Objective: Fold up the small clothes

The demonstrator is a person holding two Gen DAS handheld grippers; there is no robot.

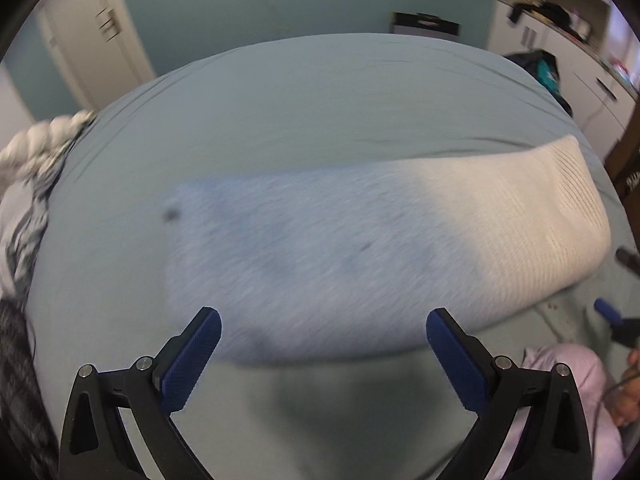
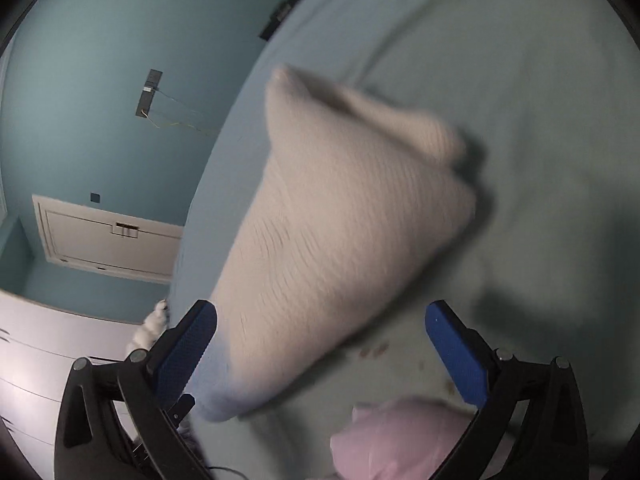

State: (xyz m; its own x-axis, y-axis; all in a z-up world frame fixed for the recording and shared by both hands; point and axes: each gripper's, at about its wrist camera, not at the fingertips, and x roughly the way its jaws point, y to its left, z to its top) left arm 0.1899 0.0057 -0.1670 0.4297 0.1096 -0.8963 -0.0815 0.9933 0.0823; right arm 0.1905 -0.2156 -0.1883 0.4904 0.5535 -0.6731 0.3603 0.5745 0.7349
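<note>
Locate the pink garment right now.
The pink garment lies bunched on the bed sheet at the bottom of the right wrist view, just below the white knit piece; in the left wrist view it sits bottom right.

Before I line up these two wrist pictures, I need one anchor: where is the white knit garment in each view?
Left wrist: the white knit garment lies right of centre, its blue-grey end running left above the open left gripper.
Right wrist: it fills the centre, reaching down between the open right gripper fingers.
Shared landmark: the pale blue bed sheet beneath it.
</note>
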